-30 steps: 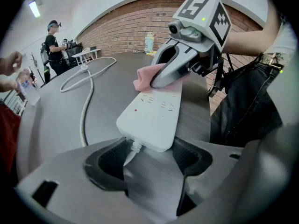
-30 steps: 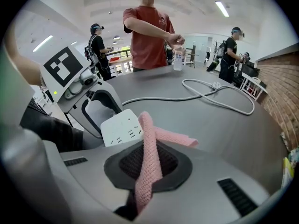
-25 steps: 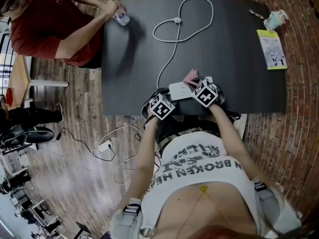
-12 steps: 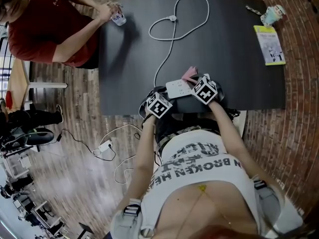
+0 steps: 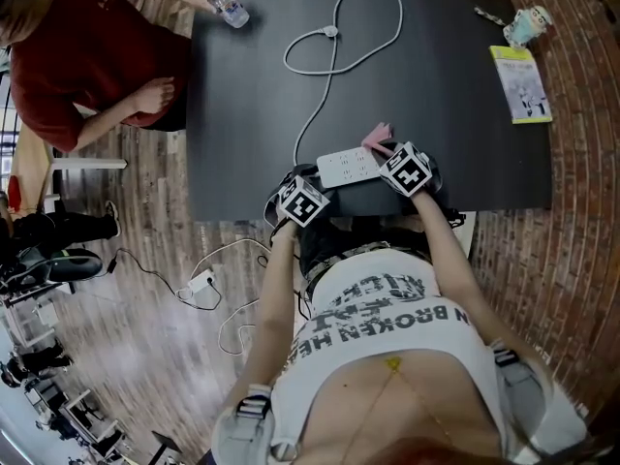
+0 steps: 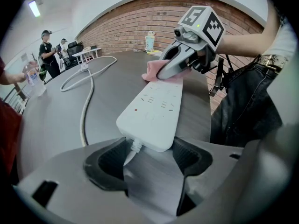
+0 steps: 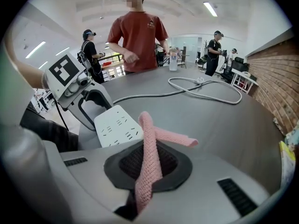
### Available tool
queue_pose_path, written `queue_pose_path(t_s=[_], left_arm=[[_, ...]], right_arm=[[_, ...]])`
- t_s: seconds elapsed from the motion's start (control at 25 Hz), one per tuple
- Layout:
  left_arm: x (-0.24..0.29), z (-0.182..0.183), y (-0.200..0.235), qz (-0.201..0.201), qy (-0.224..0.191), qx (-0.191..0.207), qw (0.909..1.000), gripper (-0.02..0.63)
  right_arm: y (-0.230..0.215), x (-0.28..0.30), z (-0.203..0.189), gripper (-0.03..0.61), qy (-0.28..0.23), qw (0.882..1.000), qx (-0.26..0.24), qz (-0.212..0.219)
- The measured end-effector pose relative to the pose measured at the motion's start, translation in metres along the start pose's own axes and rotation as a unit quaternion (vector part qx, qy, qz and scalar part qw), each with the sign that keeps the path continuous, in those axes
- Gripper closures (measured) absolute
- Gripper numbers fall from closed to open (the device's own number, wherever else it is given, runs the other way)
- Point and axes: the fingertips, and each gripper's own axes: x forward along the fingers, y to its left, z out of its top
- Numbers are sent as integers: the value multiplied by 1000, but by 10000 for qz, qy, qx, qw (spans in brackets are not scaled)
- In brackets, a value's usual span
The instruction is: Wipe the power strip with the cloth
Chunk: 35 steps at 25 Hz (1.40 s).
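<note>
A white power strip (image 5: pixel 348 167) lies near the front edge of the black table (image 5: pixel 252 114). My left gripper (image 5: pixel 315 184) is at its cord end; in the left gripper view the jaws flank that end of the strip (image 6: pixel 152 111) and hold it. My right gripper (image 5: pixel 387 153) is shut on a pink cloth (image 5: pixel 376 139) at the strip's other end. In the right gripper view the cloth (image 7: pixel 152 139) stands up from between the jaws and folds over beside the strip (image 7: pixel 119 125).
The strip's white cable (image 5: pixel 339 37) loops across the table's middle. A booklet (image 5: pixel 521 83) and a cup (image 5: pixel 523 27) lie at the far right. A person in red (image 5: pixel 77 56) at the left holds a bottle (image 5: pixel 229 8) at the table corner.
Both grippers and the strip have barely shifted. The person in red has moved the bottle toward the table's far corner and lowered the other hand.
</note>
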Motion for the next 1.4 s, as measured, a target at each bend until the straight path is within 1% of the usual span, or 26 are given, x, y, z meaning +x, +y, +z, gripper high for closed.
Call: queue_pose_path(t_s=[0.36,0.48,0.72,0.84,1.04,1.4], left_arm=[[-2,3,-2,-53,10,-5,10000,324],[-2,1,-2,-49,23,-8,10000,324],[-2,3,-3,-61,7,-5,10000,322],[-1,4,-4,-61,10,-10,10000,323],[0,4,-3,-54,-8,-12,10000,322],[-1,3,-3,-75,23,-19,10000,322]], right_arm=[[0,0,0,561,-53,10000,-69,2],[-7,-4,-6,561,19,9999,-79,-102],[-31,-19,-25,561,71,9991,195,-375],[-38,-22,-30,561,-27,9984,337,-461],[-41,-18,-29,561,-135,9981,330,-500],[-37,-22,-30,561,-85,9978,376,-546]])
